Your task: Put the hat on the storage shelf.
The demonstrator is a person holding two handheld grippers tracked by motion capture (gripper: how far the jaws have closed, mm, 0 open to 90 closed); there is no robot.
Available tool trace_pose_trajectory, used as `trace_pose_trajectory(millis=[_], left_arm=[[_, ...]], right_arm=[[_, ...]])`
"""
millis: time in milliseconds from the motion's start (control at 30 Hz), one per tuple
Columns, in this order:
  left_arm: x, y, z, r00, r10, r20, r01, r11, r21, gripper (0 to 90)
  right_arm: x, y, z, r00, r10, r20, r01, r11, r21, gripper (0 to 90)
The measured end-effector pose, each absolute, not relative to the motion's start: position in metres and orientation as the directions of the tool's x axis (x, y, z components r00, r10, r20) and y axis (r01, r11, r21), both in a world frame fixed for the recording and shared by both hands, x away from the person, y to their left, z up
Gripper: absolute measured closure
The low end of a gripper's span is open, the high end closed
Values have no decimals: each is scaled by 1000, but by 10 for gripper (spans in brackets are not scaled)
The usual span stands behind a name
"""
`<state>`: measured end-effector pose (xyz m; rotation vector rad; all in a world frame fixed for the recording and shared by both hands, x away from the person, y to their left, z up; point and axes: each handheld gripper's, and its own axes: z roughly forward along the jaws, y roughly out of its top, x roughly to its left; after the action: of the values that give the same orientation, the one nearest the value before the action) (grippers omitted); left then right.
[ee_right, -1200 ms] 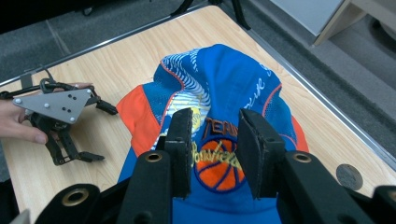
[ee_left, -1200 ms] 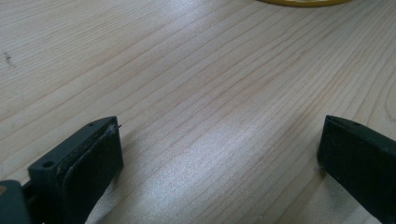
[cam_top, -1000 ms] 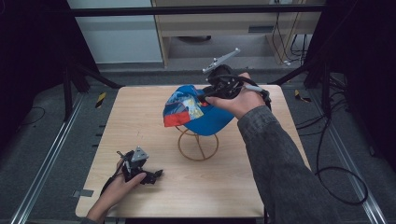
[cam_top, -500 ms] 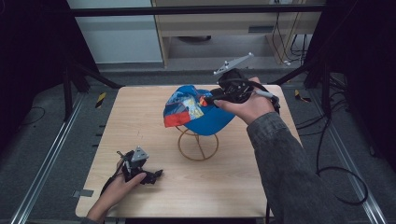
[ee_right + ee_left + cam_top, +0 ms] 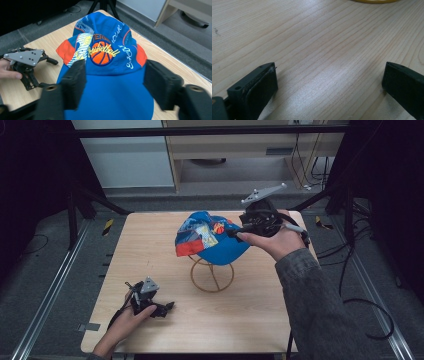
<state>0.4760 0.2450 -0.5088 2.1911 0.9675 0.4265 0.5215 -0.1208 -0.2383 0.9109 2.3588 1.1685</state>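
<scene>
Blue cap (image 5: 212, 239) sits on a wire stand (image 5: 212, 275) mid-table (image 5: 280, 320), brim toward the right gripper (image 5: 235, 233). That gripper hovers just above the brim, jaws spread wide with nothing between them. Left gripper (image 5: 167, 307) rests low on the table's near-left, jaws also wide apart over bare wood.

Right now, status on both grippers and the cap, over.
Left gripper open, low over bare table. Right gripper open, jaws either side of the blue cap's brim. Cap sits on the wire stand. Nothing blocking.
</scene>
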Motion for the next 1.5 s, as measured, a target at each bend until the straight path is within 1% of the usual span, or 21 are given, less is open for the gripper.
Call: trace_pose_trajectory(millis=[133,167,200,233,400,733,1100,1400,1500], left_arm=[[476,245,-509,667,744,19,516,-481,709,0],[476,245,-509,667,745,19,516,-481,709,0],[476,245,-509,667,745,19,516,-481,709,0],[476,245,-509,667,745,19,516,-481,709,0],[476,245,-509,667,745,19,516,-481,709,0],[476,245,-509,667,745,19,515,-479,711,0],[476,245,-509,670,742,19,514,-481,710,0],[476,245,-509,671,742,19,514,-482,709,0],[476,245,-509,670,742,18,514,-481,710,0]], right_arm=[[517,-126,-238,-710,703,-32,390,431,813,194],[516,-128,-238,-706,707,-33,387,425,818,170],[516,-128,-238,-706,707,-33,387,425,818,170],[515,-130,-239,-695,718,-39,392,423,817,107],[511,-140,-241,-686,726,-46,378,410,830,69],[499,-169,-246,-664,747,-32,382,376,844,64],[482,-195,-264,-633,773,-40,394,367,843,82],[474,-208,-290,-609,792,-38,411,357,839,101],[473,-211,-304,-603,797,-37,416,354,837,106]])
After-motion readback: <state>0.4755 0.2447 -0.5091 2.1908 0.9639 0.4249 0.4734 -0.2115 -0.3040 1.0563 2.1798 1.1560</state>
